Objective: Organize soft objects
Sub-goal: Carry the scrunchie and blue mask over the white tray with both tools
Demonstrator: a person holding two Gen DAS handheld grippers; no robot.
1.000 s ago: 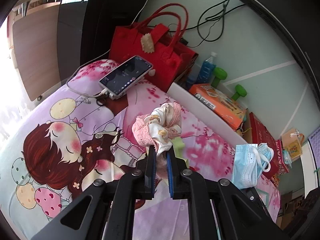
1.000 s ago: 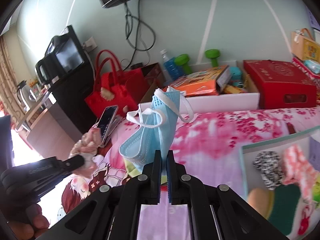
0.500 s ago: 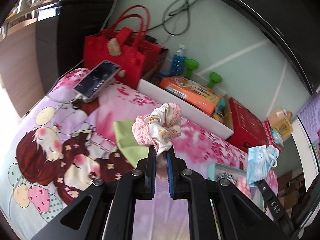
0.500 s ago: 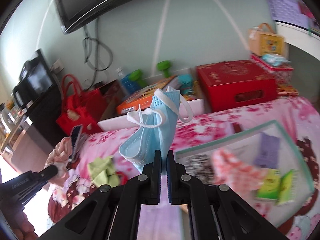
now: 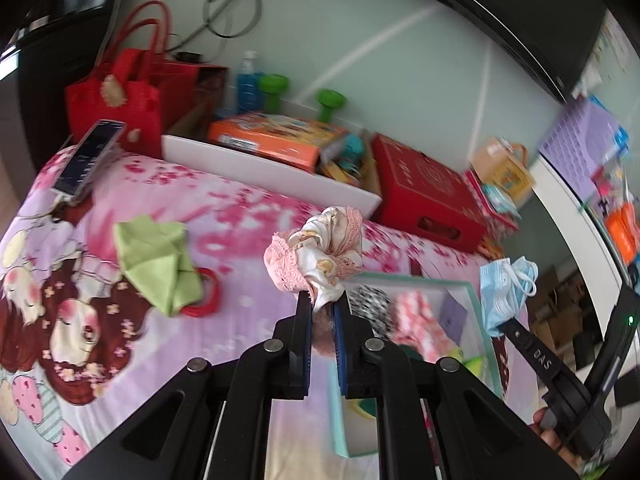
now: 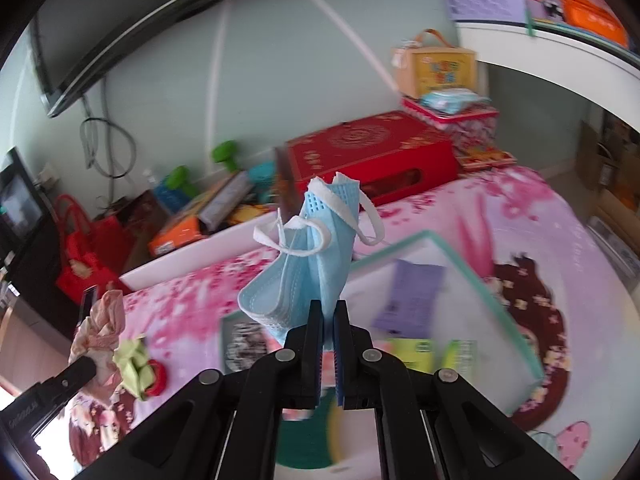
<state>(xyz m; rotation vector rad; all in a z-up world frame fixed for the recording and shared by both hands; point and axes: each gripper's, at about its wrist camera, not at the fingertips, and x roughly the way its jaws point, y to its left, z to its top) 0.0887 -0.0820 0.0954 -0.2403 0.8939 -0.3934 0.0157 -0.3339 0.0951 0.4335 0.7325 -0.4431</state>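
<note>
My left gripper [image 5: 322, 300] is shut on a pink and cream lace scrunchie [image 5: 320, 248] and holds it above the bed, near the left edge of a shallow teal-rimmed tray [image 5: 472, 292]. The scrunchie also shows in the right wrist view [image 6: 100, 324]. My right gripper [image 6: 328, 312] is shut on a folded blue face mask [image 6: 308, 260] held over the tray [image 6: 428, 236]; the mask also shows in the left wrist view [image 5: 504, 292]. The tray holds a black-and-white scrunchie [image 5: 370, 300], a pink patterned cloth [image 5: 416, 316] and small packets. A green cloth [image 5: 156, 264] lies on the bedsheet.
A phone [image 5: 90, 156] lies at the bed's far left by a red felt bag [image 5: 116, 96]. A white bin [image 5: 260, 168] with an orange box, a red gift box [image 5: 424, 196] and green dumbbells stand behind the bed. A red ring [image 5: 206, 296] lies under the green cloth.
Both grippers have swung right, from the phone end of the bed toward the tray. The tray now lies under the right gripper. Both grips are unchanged.
</note>
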